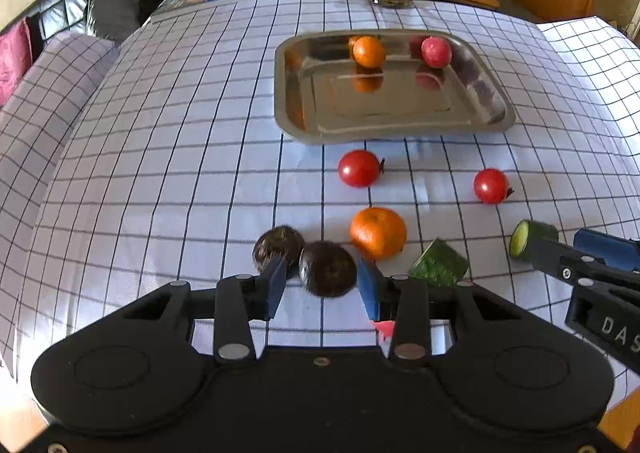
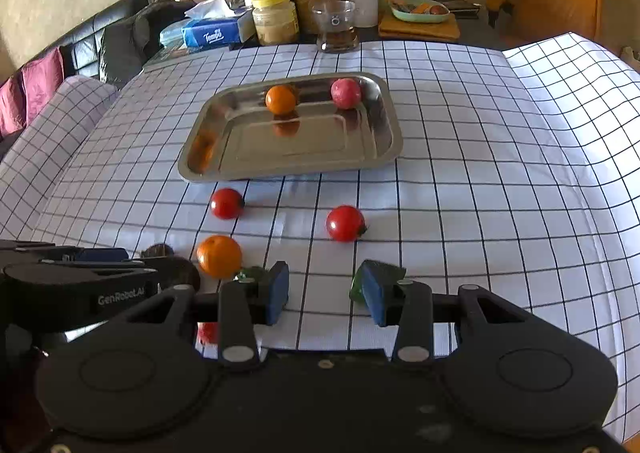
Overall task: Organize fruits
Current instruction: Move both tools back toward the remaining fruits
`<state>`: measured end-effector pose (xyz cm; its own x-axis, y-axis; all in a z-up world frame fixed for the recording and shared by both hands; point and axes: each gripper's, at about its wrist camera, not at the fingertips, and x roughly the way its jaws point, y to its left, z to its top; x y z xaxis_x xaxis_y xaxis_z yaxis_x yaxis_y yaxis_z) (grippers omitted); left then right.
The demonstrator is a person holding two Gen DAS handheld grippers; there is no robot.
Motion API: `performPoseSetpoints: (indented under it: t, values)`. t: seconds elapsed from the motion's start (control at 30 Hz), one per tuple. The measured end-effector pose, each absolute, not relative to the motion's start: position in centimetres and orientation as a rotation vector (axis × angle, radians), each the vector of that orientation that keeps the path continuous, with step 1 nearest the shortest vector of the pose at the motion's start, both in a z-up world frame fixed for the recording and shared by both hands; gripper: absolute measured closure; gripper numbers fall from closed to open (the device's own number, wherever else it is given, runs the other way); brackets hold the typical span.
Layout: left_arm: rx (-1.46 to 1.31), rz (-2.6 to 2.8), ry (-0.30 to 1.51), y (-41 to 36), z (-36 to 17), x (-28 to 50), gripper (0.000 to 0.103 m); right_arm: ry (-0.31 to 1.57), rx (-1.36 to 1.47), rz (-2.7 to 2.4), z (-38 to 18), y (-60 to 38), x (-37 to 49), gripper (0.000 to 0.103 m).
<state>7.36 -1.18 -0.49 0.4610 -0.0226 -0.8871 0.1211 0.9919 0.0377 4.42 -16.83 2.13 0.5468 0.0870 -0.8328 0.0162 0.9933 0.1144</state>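
Two fruits already sit in the steel tray (image 1: 492, 93): a small orange (image 1: 369, 51) and a pinkish-red round fruit (image 1: 436, 52), both against its far wall, at about 12 o'clock from the left claw. The rest lie loose on the checked tabletop (image 1: 160, 133), so by my reading the sorting is early on.

The left claw (image 1: 322, 287) is spread, its blue pads (image 1: 276, 285) either side of a dark brown round fruit (image 1: 327, 268), which lies between them without visible contact. A second dark fruit (image 1: 278, 245) sits just beyond at 11 o'clock, touching or nearly touching the first. The step in hand looks like a pickup of the near dark fruit. Next, the pads would need to come together squarely on its middle without nudging its neighbour, then lift and carry toward the tray.

The right claw (image 2: 326, 293) is also spread and holds nothing; a green cucumber piece (image 2: 384, 271) lies just behind its right pad, another green piece (image 2: 252, 274) behind the left.

The dark fruits look matt and rough-skinned, slightly flattened. A larger mandarin (image 1: 378, 232) at 1 o'clock is dimpled and squat. Two tomatoes (image 1: 359, 168) (image 1: 491, 186) are glossy and smooth, likely to roll. The cucumber chunks (image 1: 439, 264) (image 1: 524, 239) are dark-skinned with a pale cut face. The tray is polished metal, shallow, with rounded corners, mirroring the fruit in it.
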Motion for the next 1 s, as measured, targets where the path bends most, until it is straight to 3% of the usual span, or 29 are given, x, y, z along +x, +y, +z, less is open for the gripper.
performPoseSetpoints:
  t: [1.0]
  values:
    - [0.021,-0.098,1.224,3.7,-3.1,9.0,0.054,1.101,0.084,-0.030,-0.8,-17.8,5.4,0.060]
